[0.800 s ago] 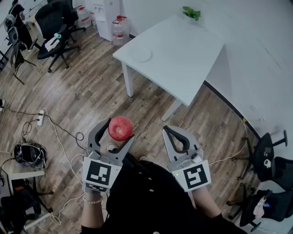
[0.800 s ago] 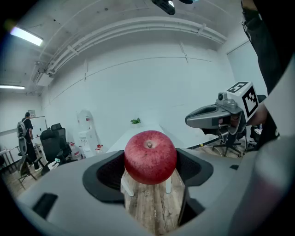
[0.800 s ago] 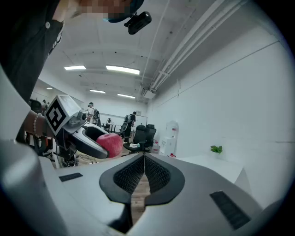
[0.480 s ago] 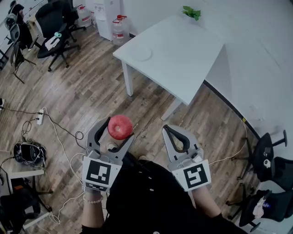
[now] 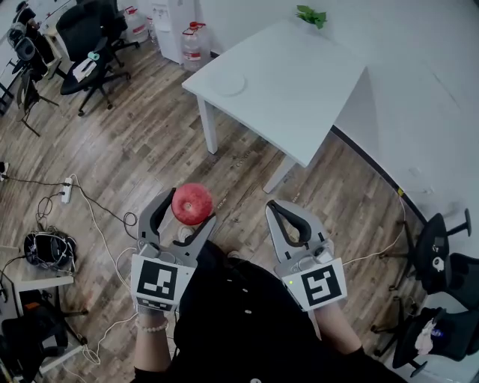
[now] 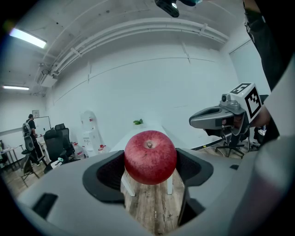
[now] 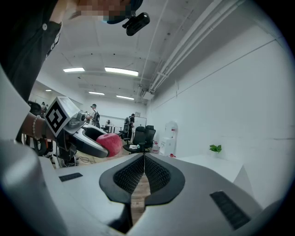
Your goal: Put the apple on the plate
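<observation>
While the person stands on a wooden floor [image 5: 135, 157], well away from a white table [image 5: 299, 97], the left gripper [image 5: 187, 211] holds a red apple [image 5: 191, 203] out in front of the body. The left gripper view shows the apple squarely between the two dark pads, stem end up, with the jaws spread wide around it and pressing on both sides. The right gripper [image 7: 144, 161] is beside it, and its own view shows the jaws closed together with nothing between them.

A white plate [image 5: 229, 84] lies flat near the left end of the tabletop, close to the edge, and looks bare. A small green plant [image 5: 310, 15] sits at the far end of the table. Office chairs [image 5: 82, 45] and water bottles [image 5: 193, 46] stand further back in the room.

Judging from this, the apple is already picked up and the step in hand is carrying it over. Apple and plate are well apart, with open floor and the table edge between them.

The next move probably calls for walking up to the table, then bringing the left gripper over the middle of the plate. It should lower the apple until it touches or nearly touches the plate, and only then open the jaws. Because the apple is round and the plate looks shallow, a release from any height could let it roll off.
</observation>
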Tool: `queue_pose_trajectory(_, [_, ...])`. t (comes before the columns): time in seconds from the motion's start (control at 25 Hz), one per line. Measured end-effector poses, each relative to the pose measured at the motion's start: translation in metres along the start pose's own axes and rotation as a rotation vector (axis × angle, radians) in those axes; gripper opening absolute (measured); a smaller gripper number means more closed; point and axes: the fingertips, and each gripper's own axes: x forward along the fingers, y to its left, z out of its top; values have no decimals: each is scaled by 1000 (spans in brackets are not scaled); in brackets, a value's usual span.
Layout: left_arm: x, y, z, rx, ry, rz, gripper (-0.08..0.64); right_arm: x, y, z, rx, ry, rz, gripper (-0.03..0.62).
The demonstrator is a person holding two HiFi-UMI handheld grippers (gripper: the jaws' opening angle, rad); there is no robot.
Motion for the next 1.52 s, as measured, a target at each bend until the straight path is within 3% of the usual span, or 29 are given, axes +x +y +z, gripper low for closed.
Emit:
queue_pose_trajectory(0.56, [12, 23, 0, 29, 13, 30, 356, 11, -14, -2, 13, -10, -22, 41])
queue_pose_trajectory(0.96, [53, 39, 7, 38, 5, -12, 356, 40, -40, -4, 11, 11, -37, 41])
queue_pose_trajectory(1.16, [81, 54, 12, -17, 19, -13, 356, 62, -58, -5, 6, 21, -40, 41])
queue_pose_trajectory(1.28, [99, 68, 15, 24, -3, -35, 356, 79, -70, -5, 8, 32, -44, 42])
queue_pose_trajectory(1.52, [134, 104, 21, 30, 0, -54, 356, 120, -93, 4, 16, 37, -60, 42])
